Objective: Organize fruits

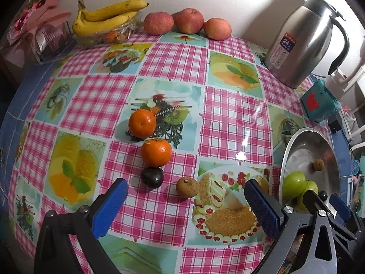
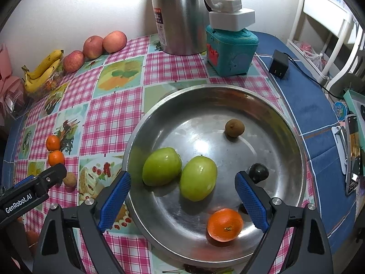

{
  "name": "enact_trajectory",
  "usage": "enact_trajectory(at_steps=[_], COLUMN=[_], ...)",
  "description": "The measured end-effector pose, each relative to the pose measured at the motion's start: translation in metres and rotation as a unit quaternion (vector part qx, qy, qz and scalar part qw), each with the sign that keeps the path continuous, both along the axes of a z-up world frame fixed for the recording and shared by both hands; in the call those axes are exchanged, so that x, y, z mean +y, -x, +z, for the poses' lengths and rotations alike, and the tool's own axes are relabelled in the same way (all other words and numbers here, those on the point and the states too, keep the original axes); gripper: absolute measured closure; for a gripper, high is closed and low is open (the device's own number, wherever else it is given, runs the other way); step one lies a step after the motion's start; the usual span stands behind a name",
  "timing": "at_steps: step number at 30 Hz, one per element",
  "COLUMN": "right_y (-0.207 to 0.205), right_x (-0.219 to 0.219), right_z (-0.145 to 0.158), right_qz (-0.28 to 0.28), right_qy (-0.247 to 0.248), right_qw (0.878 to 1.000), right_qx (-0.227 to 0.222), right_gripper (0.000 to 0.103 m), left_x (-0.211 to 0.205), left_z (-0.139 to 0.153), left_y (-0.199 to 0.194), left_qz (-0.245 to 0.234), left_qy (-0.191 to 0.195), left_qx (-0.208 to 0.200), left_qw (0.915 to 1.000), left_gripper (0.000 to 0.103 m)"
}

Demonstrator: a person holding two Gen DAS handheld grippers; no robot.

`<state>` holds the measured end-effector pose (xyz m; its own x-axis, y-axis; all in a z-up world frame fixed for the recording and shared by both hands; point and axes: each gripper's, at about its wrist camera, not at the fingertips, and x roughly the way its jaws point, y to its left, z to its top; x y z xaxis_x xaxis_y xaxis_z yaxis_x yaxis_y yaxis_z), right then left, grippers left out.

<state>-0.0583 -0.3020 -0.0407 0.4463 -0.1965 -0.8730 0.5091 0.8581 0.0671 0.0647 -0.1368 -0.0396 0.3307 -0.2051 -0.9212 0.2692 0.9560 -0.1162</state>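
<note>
In the left wrist view my left gripper (image 1: 182, 203) is open and empty above the checked tablecloth. Just ahead of it lie a brown longan (image 1: 187, 187), a dark plum (image 1: 152, 177) and two oranges (image 1: 156, 152) (image 1: 142, 123). In the right wrist view my right gripper (image 2: 182, 196) is open and empty over a steel plate (image 2: 294, 150). The plate holds two green fruits (image 2: 162, 166) (image 2: 198, 178), an orange (image 2: 225, 224), a dark plum (image 2: 259, 170) and a longan (image 2: 234, 127). The plate's rim also shows in the left wrist view (image 1: 286, 150).
Three apples (image 1: 189, 20) and a banana bunch on a clear box (image 1: 107, 20) stand by the back wall. A steel thermos jug (image 1: 305, 43) and a teal box (image 1: 320, 102) stand at the back right. A black charger (image 2: 278, 64) and a phone (image 2: 353, 155) lie right of the plate.
</note>
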Motion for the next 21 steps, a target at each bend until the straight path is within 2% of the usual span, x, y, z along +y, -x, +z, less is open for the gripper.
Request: enact_trajectory(at_steps=[7, 14, 21], right_y=[-0.005, -0.005, -0.012], right_x=[0.012, 0.015, 0.025], right_z=[0.005, 0.011, 0.009], right_qz=[0.014, -0.001, -0.001], right_qy=[-0.006, -0.007, 0.008], right_qw=[1.000, 0.999, 1.000], right_qx=[-0.014, -0.033, -0.015], right_gripper=[0.010, 0.010, 0.010], left_x=[0.007, 0.025, 0.054], left_z=[0.016, 0.026, 0.031], left_y=[-0.002, -0.011, -0.025], left_qz=[-0.012, -0.009, 0.018], left_qy=[-0.008, -0.018, -0.022], left_qx=[-0.030, -0.055, -0.064], left_qw=[0.9995, 0.9983, 0.9975], left_gripper=[0.000, 0.000, 0.000])
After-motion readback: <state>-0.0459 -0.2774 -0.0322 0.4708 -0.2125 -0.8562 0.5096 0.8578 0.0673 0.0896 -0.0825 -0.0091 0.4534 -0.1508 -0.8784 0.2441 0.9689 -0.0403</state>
